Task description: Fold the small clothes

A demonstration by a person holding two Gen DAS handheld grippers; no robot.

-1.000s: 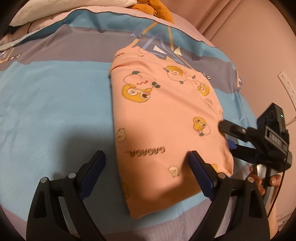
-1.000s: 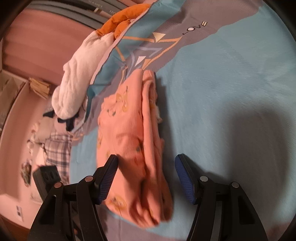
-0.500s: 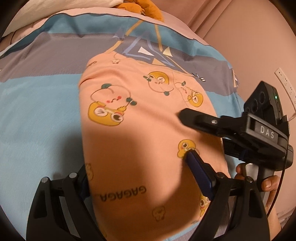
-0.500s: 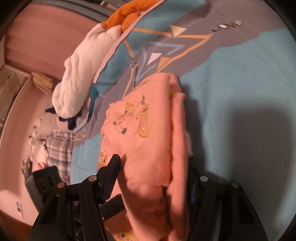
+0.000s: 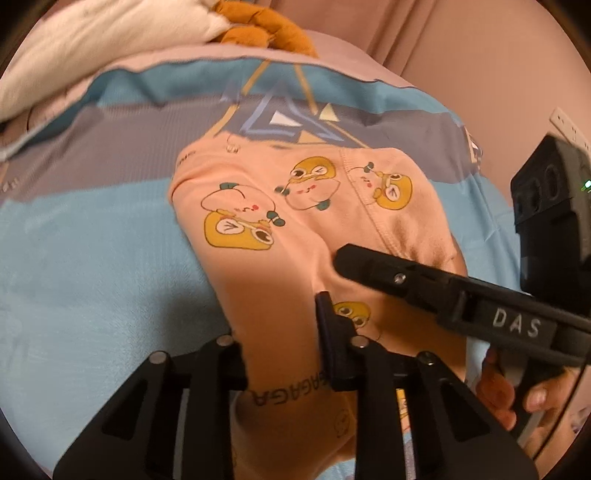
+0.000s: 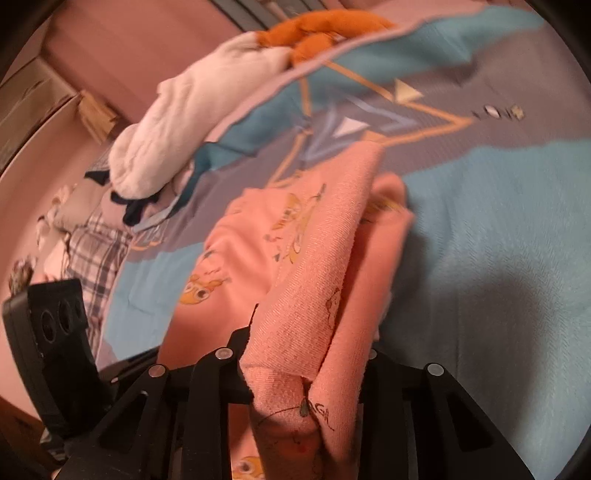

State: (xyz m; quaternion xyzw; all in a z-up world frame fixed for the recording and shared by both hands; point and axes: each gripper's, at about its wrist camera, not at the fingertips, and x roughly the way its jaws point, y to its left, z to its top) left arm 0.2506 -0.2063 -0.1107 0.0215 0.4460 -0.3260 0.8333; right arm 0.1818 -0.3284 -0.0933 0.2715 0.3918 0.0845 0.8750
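A peach-pink garment (image 5: pixel 243 266) printed with yellow cartoon figures and "GAGAGA" lettering lies folded on the blue and grey bed cover (image 5: pixel 74 240). My left gripper (image 5: pixel 280 343) has its jaws closing, and the garment's near edge is bunched and pinched between the pads. In the right wrist view the same garment (image 6: pixel 258 240) rises in a thick fold into my right gripper (image 6: pixel 306 358), whose jaws are also closing with the cloth squeezed between them. The right gripper's finger (image 5: pixel 406 277) reaches in from the right over the garment, held by a person's hand (image 5: pixel 517 391).
A white pillow (image 5: pixel 92 44) and an orange plush toy (image 5: pixel 266 29) lie at the far end of the bed. Plaid cloth (image 6: pixel 96 251) and dark clothes sit by the bed's left side. A wall socket (image 5: pixel 565 125) is on the pink wall at right.
Both grippers have moved forward onto the garment's near edge and their jaws have narrowed onto it. That edge is now gathered and raised a little off the bed cover.
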